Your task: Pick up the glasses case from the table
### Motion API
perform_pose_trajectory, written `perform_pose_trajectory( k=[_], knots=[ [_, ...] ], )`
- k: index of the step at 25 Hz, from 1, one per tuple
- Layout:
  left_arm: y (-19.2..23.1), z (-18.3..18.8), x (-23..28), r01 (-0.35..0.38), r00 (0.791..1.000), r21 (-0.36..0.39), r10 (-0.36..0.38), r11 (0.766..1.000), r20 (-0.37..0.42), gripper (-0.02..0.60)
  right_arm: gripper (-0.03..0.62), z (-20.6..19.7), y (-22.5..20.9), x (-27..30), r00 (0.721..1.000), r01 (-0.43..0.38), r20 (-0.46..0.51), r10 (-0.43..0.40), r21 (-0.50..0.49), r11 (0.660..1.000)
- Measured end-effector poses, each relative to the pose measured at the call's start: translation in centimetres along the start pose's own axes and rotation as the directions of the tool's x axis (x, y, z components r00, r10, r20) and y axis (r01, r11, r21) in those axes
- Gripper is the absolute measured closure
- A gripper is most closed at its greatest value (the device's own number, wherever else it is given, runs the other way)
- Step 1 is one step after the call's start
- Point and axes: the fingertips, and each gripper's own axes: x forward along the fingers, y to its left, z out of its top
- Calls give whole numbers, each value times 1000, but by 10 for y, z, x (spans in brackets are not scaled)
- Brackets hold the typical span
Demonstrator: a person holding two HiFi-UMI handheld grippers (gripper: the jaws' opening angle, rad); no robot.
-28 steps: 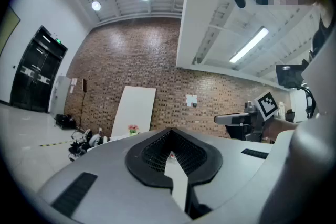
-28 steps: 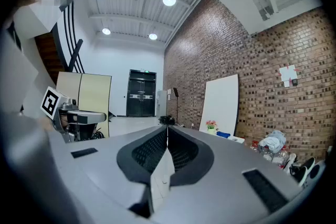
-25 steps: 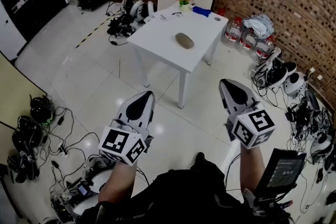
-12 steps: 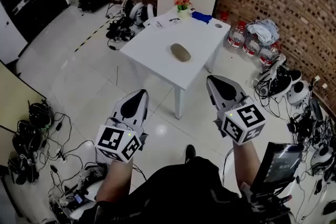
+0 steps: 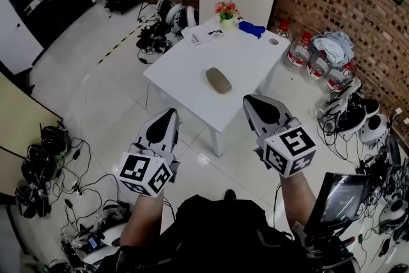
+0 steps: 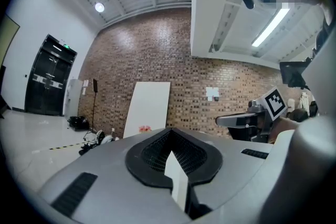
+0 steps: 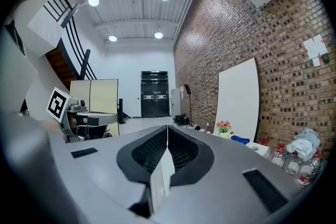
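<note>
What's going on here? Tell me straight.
A person holds a two-jaw gripper in each hand. The left gripper and right gripper are both shut and empty, held out toward the white table. The glasses case lies untouched near the table's middle, with flowers at its far edge.

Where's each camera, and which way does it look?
Head view: on the person's head, looking down at table, glasses case; both grippers, forearms show.
Left gripper view: rides the left gripper, faces brick wall; shut jaws show.
Right gripper view: rides the right gripper, faces black doors; shut jaws show.
Shared: flowers, all three.
</note>
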Motion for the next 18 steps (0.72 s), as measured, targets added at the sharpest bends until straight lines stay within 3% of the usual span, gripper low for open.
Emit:
perform_pose_trajectory(
  k=[9, 18],
  knots=[
    [32, -16, 70, 40, 997, -15, -41, 999, -68, 578, 594, -3, -50, 56, 1000, 11, -3, -11, 25, 1000],
    [119, -16, 154, 105, 993, -35, -106, 994, -53, 578, 594, 2, -90, 154, 995, 90, -40, -91, -3, 996]
  ],
)
